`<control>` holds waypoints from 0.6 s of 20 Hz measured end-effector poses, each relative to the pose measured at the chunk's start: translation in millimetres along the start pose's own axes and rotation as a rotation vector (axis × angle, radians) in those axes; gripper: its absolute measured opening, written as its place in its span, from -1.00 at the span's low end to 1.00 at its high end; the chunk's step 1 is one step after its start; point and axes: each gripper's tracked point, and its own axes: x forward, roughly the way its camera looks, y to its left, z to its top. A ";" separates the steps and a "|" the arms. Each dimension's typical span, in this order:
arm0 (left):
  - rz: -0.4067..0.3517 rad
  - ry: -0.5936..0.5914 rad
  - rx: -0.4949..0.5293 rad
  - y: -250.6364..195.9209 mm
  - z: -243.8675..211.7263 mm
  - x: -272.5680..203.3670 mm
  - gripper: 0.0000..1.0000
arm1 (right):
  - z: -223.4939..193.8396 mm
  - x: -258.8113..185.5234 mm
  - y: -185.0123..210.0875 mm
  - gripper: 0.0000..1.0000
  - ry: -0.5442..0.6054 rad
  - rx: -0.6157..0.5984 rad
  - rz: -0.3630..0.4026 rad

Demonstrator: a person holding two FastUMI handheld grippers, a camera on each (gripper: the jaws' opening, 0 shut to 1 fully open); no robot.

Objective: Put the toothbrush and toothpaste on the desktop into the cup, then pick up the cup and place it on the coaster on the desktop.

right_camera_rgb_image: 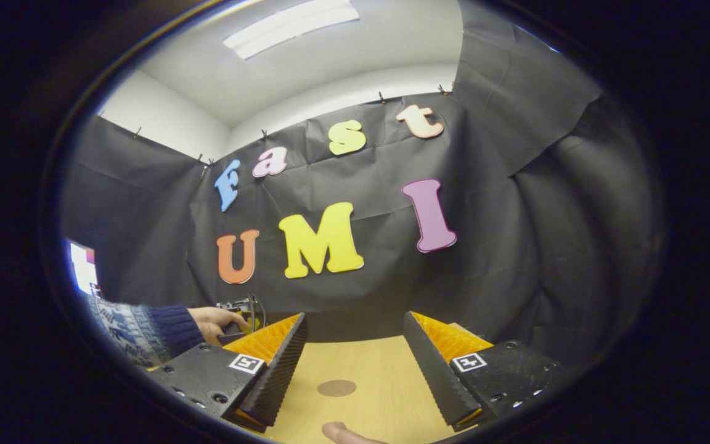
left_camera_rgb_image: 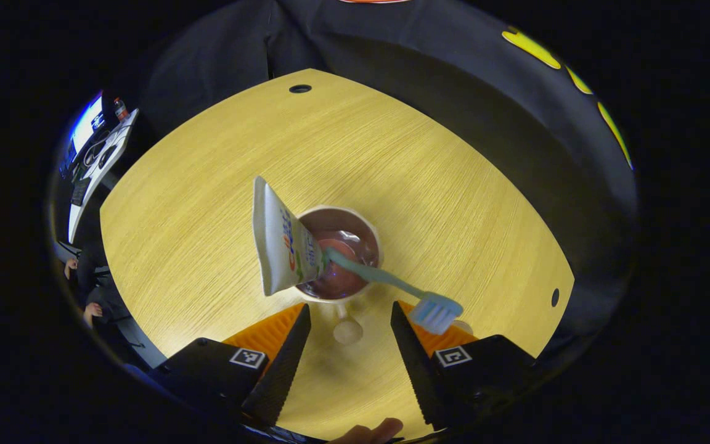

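From the left gripper view I look steeply down on the wooden counter (left_camera_rgb_image: 219,185), with the left tool (left_camera_rgb_image: 350,336) hanging over it, its fingers spread wide and holding nothing. Just beyond the fingertips stands the cup (left_camera_rgb_image: 346,253), upright on the counter, mouth open toward me and a small handle showing on its near side, in line with the gap between the fingers. The toothpaste (left_camera_rgb_image: 281,243) sits in the cup, leaning against the left rim with its flat crimped end sticking up and out. The toothbrush (left_camera_rgb_image: 392,283) is in the cup too, handle end down inside, the shaft crossing the near right rim and the bristle head jutting out over the right finger. At the far left edge I see a desk with a screen and a seated person's hands. From the right gripper view, the right tool (right_camera_rgb_image: 355,364) is held nearly level, fingers spread apart and empty. Between them on the counter lies the coaster (right_camera_rgb_image: 336,388), a flat round disc, well apart from either finger. To the left a hand (right_camera_rgb_image: 213,322) in a dark knitted sleeve grips something I can't make out.
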 end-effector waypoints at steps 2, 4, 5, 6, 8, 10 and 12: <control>0.002 0.011 -0.022 4.2 2.4 7.5 0.62 | -0.4 -0.3 -0.3 0.94 0.001 0.001 0.002; 0.014 0.016 -0.038 10.7 4.7 16.4 0.69 | 0.7 0.6 -0.9 0.94 -0.001 0.010 0.003; 0.017 0.021 -0.042 12.5 5.1 19.3 0.67 | 1.5 1.3 -1.5 0.94 -0.001 0.019 0.004; 0.016 0.030 -0.044 11.8 4.1 21.9 0.67 | 0.3 1.1 -2.3 0.94 0.000 0.028 0.005; 0.023 0.050 -0.038 8.9 -0.8 26.2 0.41 | -0.5 2.6 -4.6 0.94 0.004 0.044 0.001; 0.044 0.051 -0.043 11.1 -1.0 32.2 0.34 | -2.3 2.9 -6.7 0.89 0.010 0.054 -0.001; 0.055 0.057 -0.029 12.6 -2.6 41.7 0.25 | -1.4 4.5 -8.8 0.89 0.011 0.059 -0.004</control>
